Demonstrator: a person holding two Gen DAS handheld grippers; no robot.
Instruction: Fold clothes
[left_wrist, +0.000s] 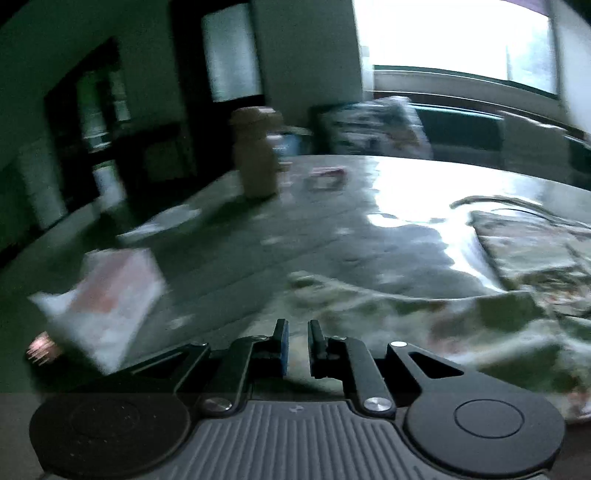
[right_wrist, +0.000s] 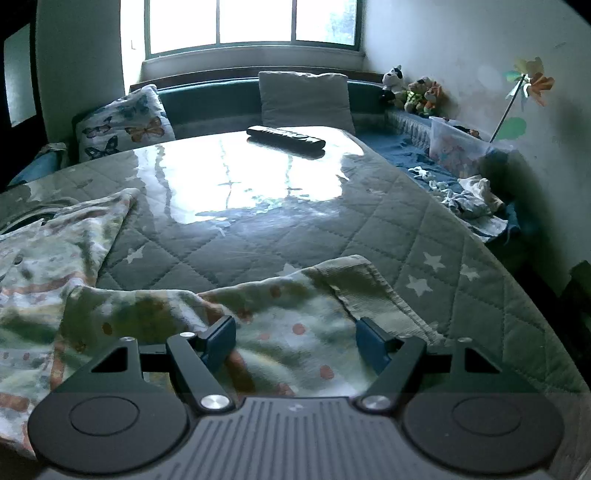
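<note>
While the right gripper (right_wrist: 295, 341) gapes over the garment (right_wrist: 288, 321), a remote (right_wrist: 286, 138) lies well beyond.

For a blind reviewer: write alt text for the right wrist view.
The right gripper, fingers wide open, hangs over a patterned garment lying rumpled on a quilted, star-printed table cover. Farther back lie a remote control, a butterfly cushion and a bright window.
</note>
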